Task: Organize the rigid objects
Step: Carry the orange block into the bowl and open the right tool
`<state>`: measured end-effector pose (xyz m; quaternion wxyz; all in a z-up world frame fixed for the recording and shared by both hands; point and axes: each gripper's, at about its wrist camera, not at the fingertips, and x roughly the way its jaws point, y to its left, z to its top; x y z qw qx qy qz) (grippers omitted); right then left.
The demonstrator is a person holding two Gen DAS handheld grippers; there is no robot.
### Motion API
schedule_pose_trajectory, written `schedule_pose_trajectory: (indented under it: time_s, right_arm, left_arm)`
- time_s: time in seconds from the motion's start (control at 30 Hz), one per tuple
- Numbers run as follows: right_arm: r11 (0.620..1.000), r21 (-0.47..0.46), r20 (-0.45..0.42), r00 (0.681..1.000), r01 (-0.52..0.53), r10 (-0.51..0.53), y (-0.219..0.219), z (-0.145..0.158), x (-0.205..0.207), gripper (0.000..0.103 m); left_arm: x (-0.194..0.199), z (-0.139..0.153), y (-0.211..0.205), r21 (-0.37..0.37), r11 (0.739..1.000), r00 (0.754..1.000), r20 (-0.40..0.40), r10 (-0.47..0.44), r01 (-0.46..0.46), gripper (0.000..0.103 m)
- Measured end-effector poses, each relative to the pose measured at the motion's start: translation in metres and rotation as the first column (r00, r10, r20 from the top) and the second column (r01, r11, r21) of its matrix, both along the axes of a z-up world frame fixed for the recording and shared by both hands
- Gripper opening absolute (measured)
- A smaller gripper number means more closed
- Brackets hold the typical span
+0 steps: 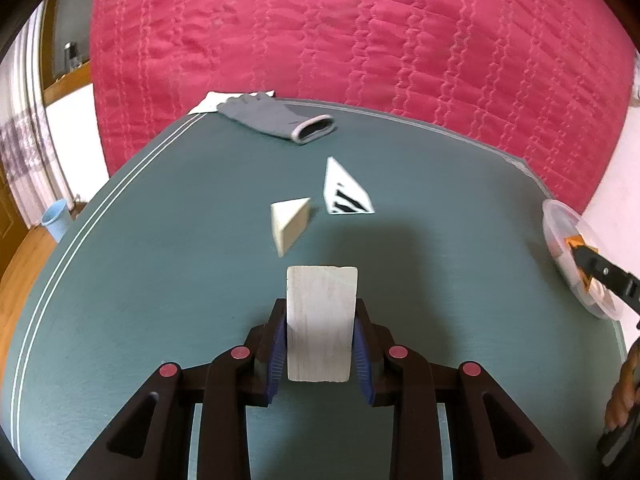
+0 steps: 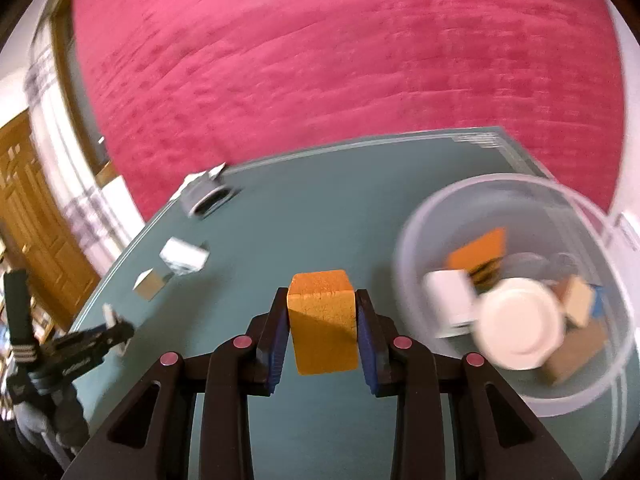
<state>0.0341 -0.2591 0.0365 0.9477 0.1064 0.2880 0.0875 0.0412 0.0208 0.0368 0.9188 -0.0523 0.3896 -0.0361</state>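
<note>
My left gripper [image 1: 321,320] is shut on a pale white wooden block [image 1: 321,322] and holds it above the green table [image 1: 120,280]. Ahead of it lie a cream wedge block [image 1: 290,222] and a white triangular block with black stripes [image 1: 344,194]. My right gripper [image 2: 322,316] is shut on an orange block [image 2: 322,322], just left of a clear plastic bowl [image 2: 420,216] that holds several blocks and a white round piece [image 2: 520,328]. The right wrist view is blurred. The left gripper also shows at its left edge [image 2: 96,336].
A grey glove [image 1: 276,118] lies at the table's far edge on a white sheet. A pink quilted bedspread [image 1: 360,40] fills the background. A blue cup [image 1: 56,218] stands on the wooden floor at left. The bowl sits at the table's right edge [image 1: 560,224].
</note>
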Motion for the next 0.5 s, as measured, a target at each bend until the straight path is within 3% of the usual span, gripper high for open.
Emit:
schedule_pose_trajectory:
  time_s: [0.27, 0.5]
  right_arm:
    - [0.978, 0.024, 0.031, 0.978, 0.207, -0.207, -0.067, 0.009, -0.012, 0.032]
    - [0.930, 0.012, 0.055, 0.928, 0.368, -0.368, -0.118, 0.014, -0.023, 0.033]
  left_arm:
    - [0.000, 0.007, -0.024, 0.015, 0.999, 0.999, 0.011, -0.047, 0.046, 0.032]
    - [0.000, 0.012, -0.051, 0.027, 0.995, 0.995, 0.014, -0.098, 0.098, 0.032]
